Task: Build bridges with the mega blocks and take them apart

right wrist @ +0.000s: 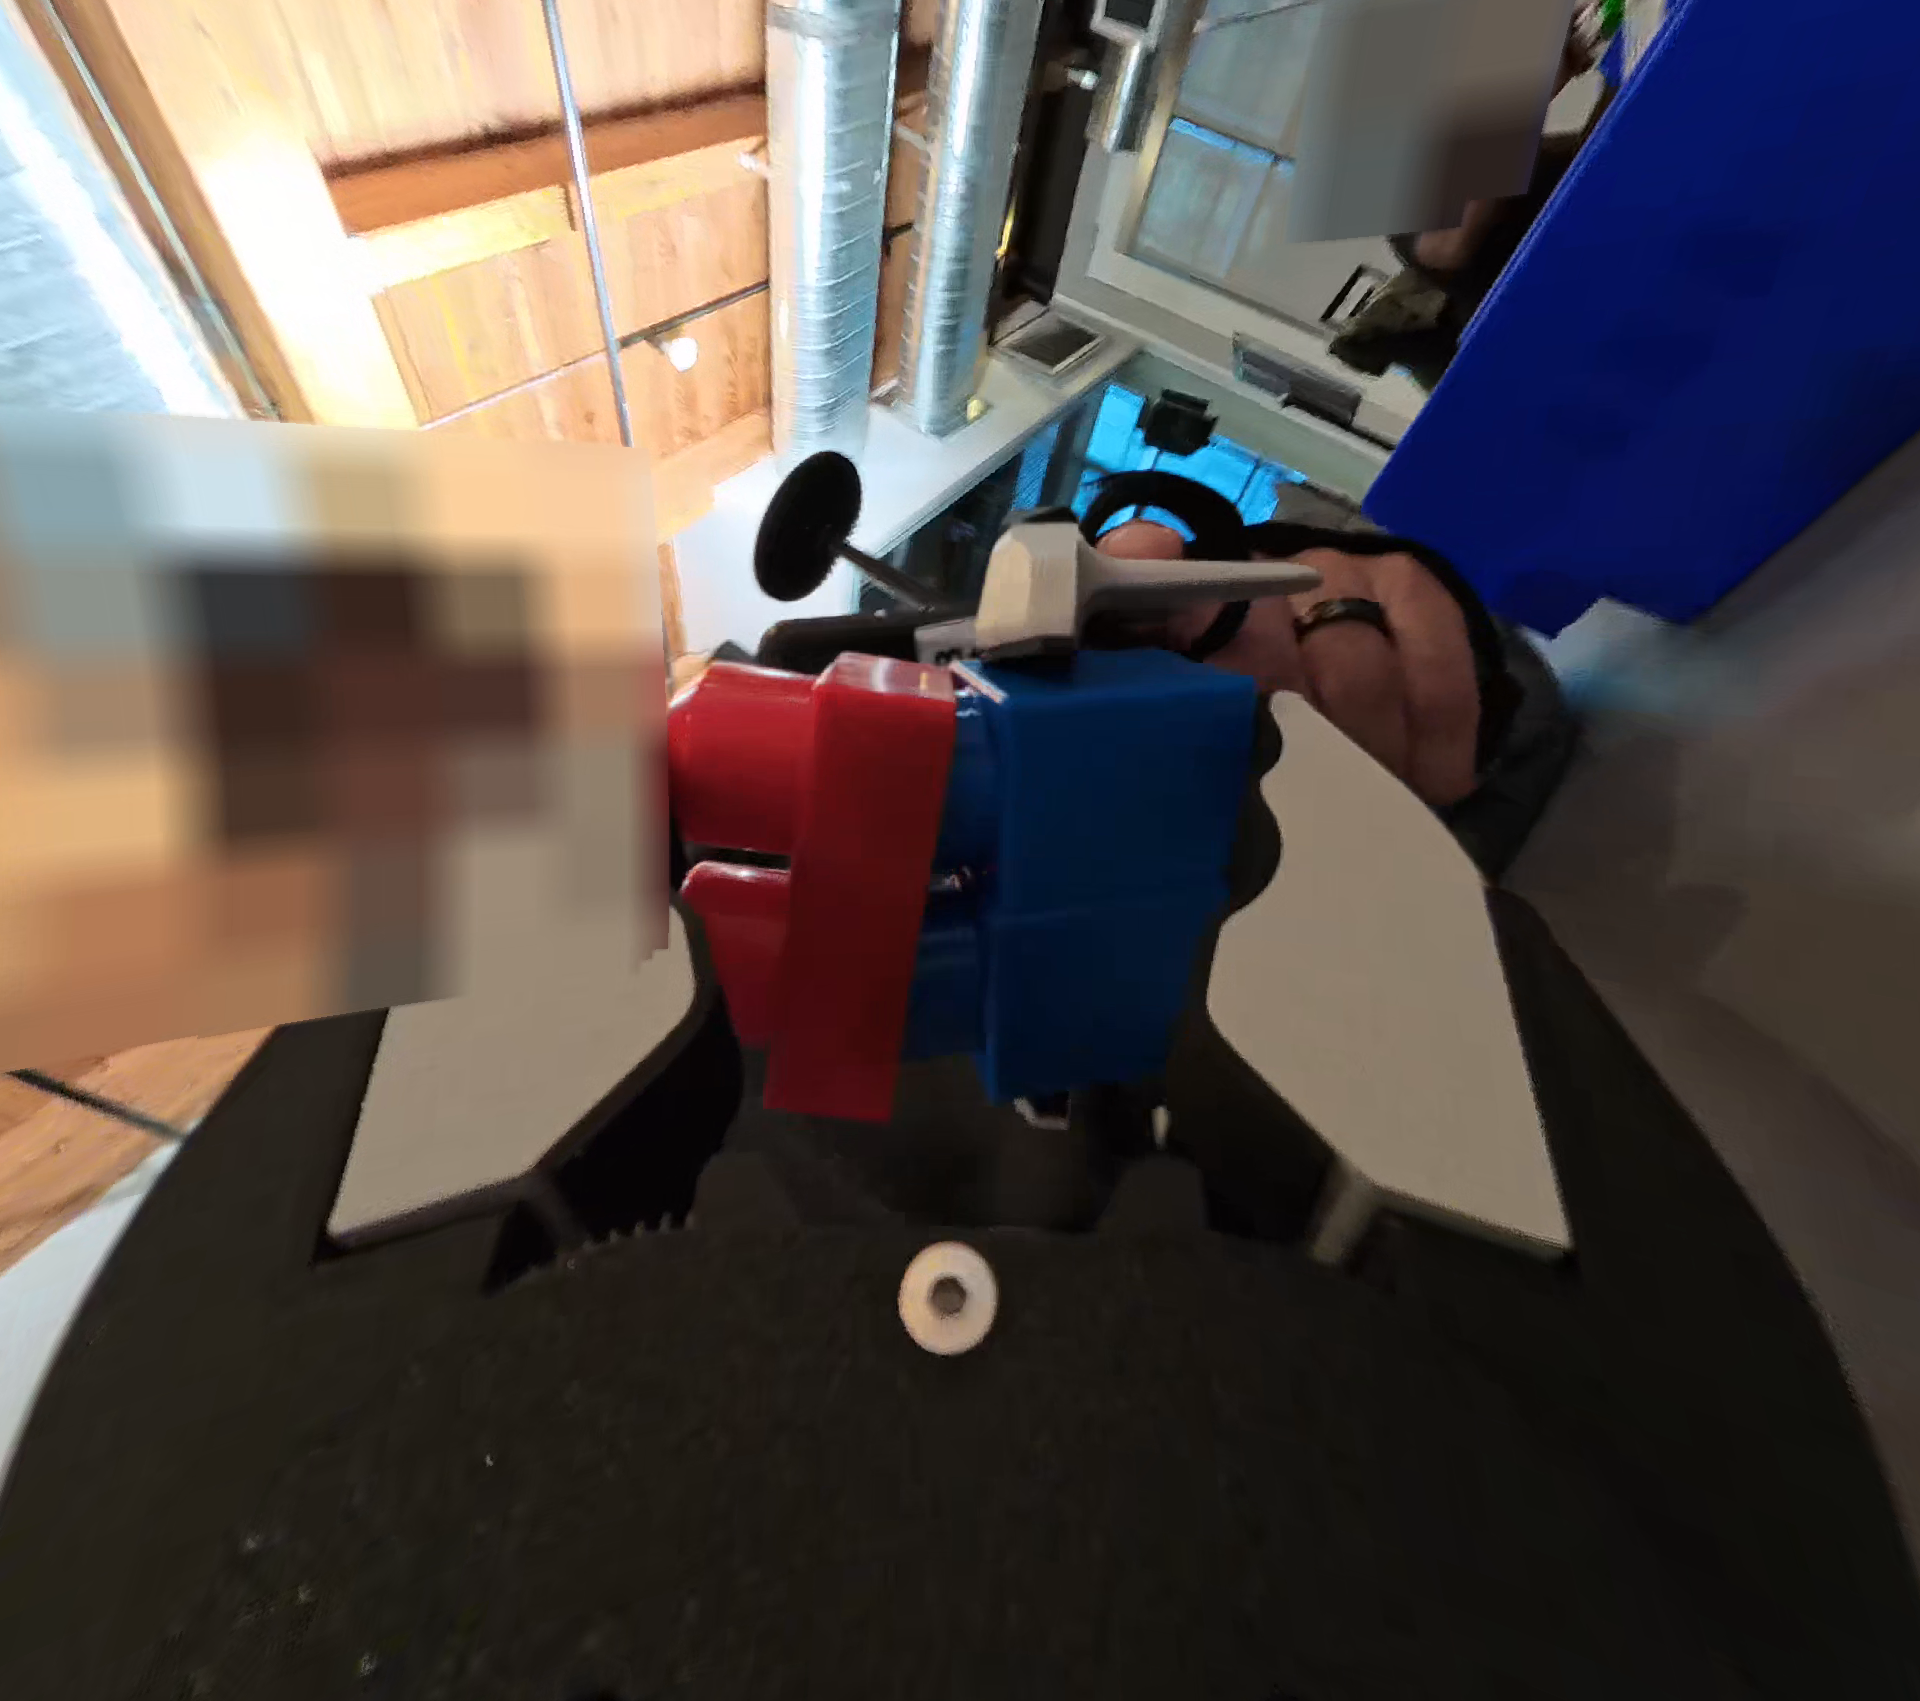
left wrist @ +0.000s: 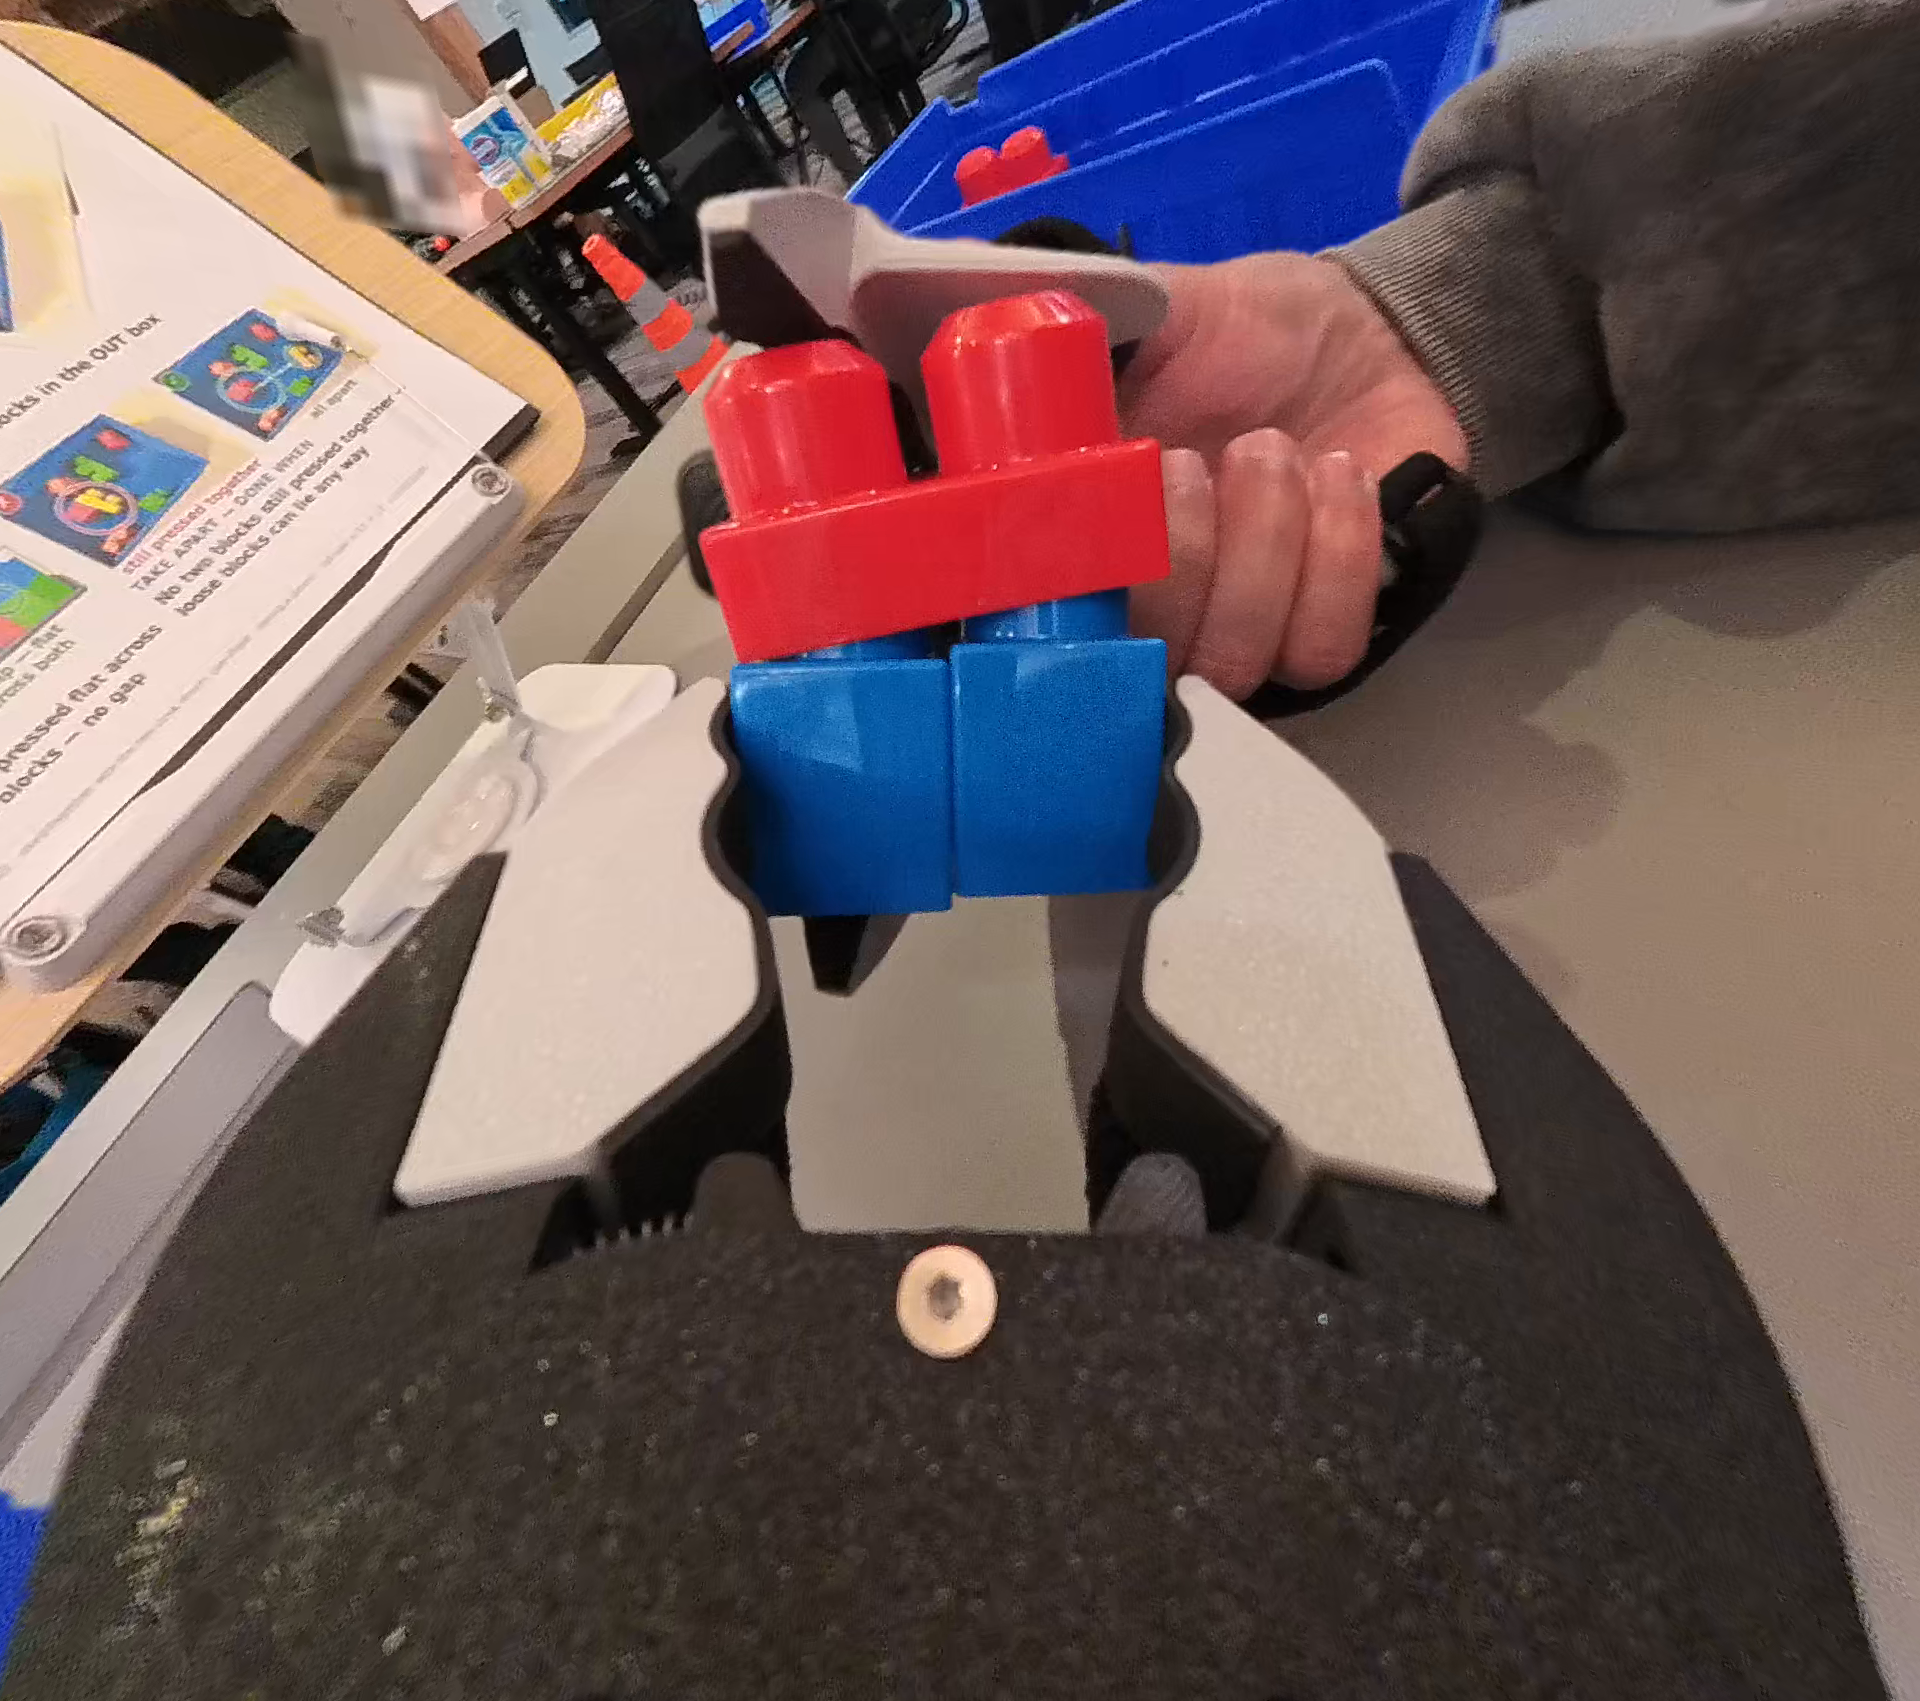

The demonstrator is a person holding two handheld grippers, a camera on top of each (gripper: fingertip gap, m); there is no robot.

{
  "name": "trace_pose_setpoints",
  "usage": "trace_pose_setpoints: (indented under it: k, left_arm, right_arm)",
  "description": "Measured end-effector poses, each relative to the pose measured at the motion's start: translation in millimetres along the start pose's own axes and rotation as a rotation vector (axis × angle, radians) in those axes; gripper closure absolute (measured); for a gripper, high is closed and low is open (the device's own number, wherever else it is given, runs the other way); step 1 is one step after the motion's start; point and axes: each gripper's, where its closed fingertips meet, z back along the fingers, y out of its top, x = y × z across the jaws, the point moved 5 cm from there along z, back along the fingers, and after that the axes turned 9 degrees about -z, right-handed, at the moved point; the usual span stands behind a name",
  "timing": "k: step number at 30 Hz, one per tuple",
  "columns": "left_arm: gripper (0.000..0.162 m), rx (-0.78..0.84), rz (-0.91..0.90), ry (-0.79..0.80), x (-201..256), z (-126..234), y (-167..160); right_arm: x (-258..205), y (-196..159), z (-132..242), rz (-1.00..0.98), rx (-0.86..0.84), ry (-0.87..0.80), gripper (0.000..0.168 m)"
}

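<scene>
Grey desk, blue bin set at its far side with a red block inside, left gripper pinched on two blue blocks side by side above the desk, red two-stud block seated tilted across their studs, right gripper clamped on the red block's ends, seen from the right wrist.

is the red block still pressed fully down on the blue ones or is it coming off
Coming off. The red block sits tilted on the blue blocks, with their studs showing in the gap beneath it.
</scene>
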Motion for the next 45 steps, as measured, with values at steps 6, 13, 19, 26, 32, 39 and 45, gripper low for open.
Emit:
trace_pose_setpoints:
  k: [6, 13, 19, 26, 32, 39, 45]
  left_arm:
    - [0.088, -0.004, -0.048, 0.044, -1.3, -1.0, 0.3]
    - [0.088, -0.005, -0.061, 0.055, -2.2, -1.2, -2.0]
    - [0.088, -0.047, -0.038, 0.049, -5.3, -1.7, -6.1]
    - [0.088, -0.003, -0.036, 0.076, -13.1, 10.5, -2.4]
    - [0.088, 0.084, 0.048, 0.003, -11.0, 15.2, 5.2]
    - [0.088, 0.028, 0.0, 0.034, -13.0, 11.6, -4.9]
    - [0.088, -0.022, -0.008, 0.055, -14.0, 7.1, -11.5]
  right_arm:
    - [-1.1, -0.8, 0.8, 0.069, 0.062, 0.031, 0.068]
    - [-0.7, -0.7, 2.7, 0.108, 0.071, 0.013, 0.073]
    - [5.9, 4.4, 3.2, 0.033, 0.133, 0.069, 0.072]
    - [4.2, -7.7, 8.8, 0.058, 0.031, 0.013, 0.067]
    - [0.8, -26.8, 0.0, 0.014, -0.152, 0.094, 0.067]
    - [6.2, -20.8, 2.0, 0.091, -0.104, -0.001, 0.064]
    - [9.1, -18.8, 3.3, 0.11, -0.088, -0.07, 0.067]
